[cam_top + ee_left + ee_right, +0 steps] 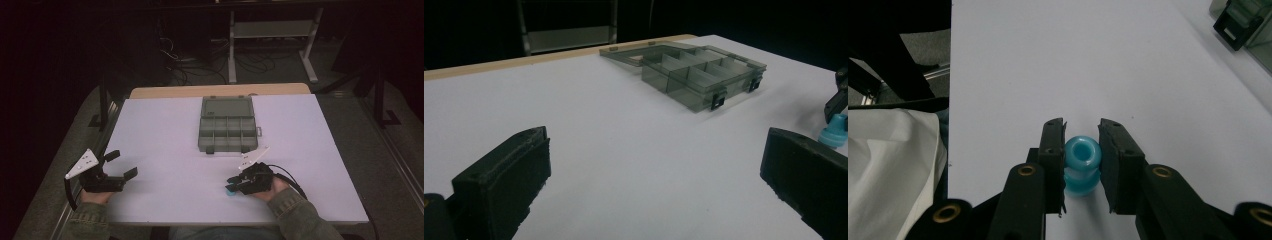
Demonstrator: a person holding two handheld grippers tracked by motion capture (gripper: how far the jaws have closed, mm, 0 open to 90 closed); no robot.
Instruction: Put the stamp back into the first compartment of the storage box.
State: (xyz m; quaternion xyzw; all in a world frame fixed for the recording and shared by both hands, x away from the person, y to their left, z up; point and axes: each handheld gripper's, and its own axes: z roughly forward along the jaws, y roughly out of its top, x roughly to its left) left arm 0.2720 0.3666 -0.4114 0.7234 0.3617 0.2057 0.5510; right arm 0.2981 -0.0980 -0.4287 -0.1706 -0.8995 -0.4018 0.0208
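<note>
A small blue spool-shaped piece (1081, 165) stands on the white table, and my right gripper (1082, 152) is shut on it, one jaw pressed against each side. From above, that gripper (234, 184) is near the table's front edge, right of centre, with the blue piece (231, 191) at its tip. A grey transparent compartment box (227, 125) lies open at the table's middle back, lid folded away. My left gripper (121, 164) rests at the front left with its jaws wide apart and nothing between them. In the left gripper view the box (696, 72) and blue piece (833, 133) appear ahead and to the right.
The white table top (165, 150) has a wooden strip (220, 91) along its far edge. Beyond it stand a metal shelf frame (272, 30) and cables on a dark floor. White cloth (893, 165) hangs beside the table's front edge in the right gripper view.
</note>
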